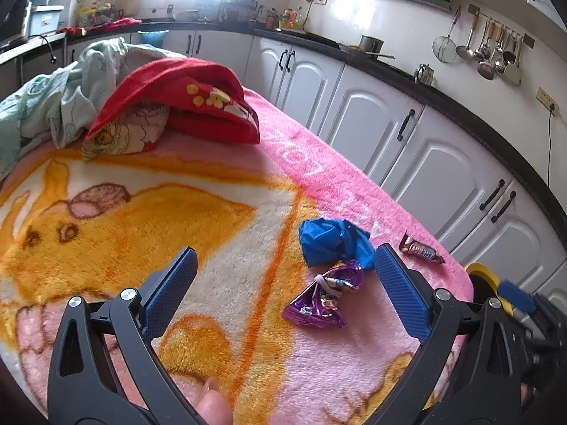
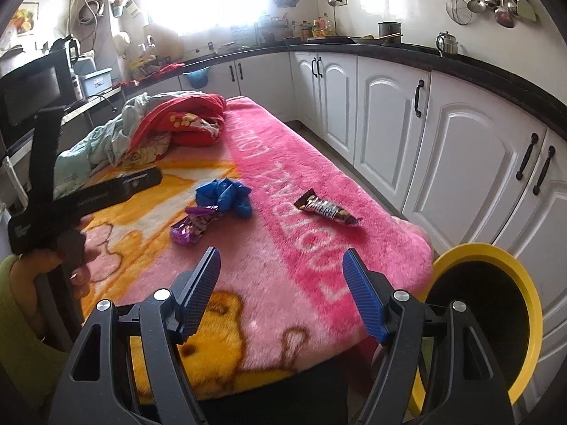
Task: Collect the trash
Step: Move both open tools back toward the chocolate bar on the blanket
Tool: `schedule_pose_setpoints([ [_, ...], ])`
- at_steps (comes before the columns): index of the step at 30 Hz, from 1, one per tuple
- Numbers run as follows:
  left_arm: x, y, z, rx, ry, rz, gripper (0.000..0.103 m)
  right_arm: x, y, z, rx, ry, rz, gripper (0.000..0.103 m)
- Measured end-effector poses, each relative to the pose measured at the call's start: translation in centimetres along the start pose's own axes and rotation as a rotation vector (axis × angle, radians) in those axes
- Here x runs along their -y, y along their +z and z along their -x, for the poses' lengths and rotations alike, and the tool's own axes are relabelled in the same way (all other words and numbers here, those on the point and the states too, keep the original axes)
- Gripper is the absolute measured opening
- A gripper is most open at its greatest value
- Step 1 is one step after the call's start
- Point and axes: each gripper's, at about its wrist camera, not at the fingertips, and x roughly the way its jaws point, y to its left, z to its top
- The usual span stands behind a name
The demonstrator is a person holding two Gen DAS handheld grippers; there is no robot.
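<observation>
Three pieces of trash lie on a table under a pink and orange blanket [image 2: 283, 163]: a crumpled blue bag [image 1: 331, 242] [image 2: 225, 194], a purple wrapper [image 1: 322, 299] [image 2: 193, 225] and a brown candy bar wrapper [image 1: 421, 249] [image 2: 327, 209]. My left gripper [image 1: 283, 258] is open and empty, low over the blanket, with the purple wrapper just ahead between its fingers. My right gripper [image 2: 281, 260] is open and empty above the table's near end. The yellow-rimmed bin [image 2: 496, 318] [image 1: 485, 276] stands beside the table's near right corner.
A heap of red and pale green clothes [image 1: 152, 102] [image 2: 166, 127] lies at the table's far end. White cabinets [image 2: 407, 117] under a black counter run along the right. The hand holding the left gripper [image 2: 63, 212] shows at the left of the right wrist view.
</observation>
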Motion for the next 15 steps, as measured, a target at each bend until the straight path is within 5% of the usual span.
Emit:
schedule_pose_setpoints([
  [15,0.2,-1.5,-2.9,-0.088,-0.086,-0.007,0.074,3.0,2.9,-7.1,-0.053,-0.087,-0.004,0.069],
])
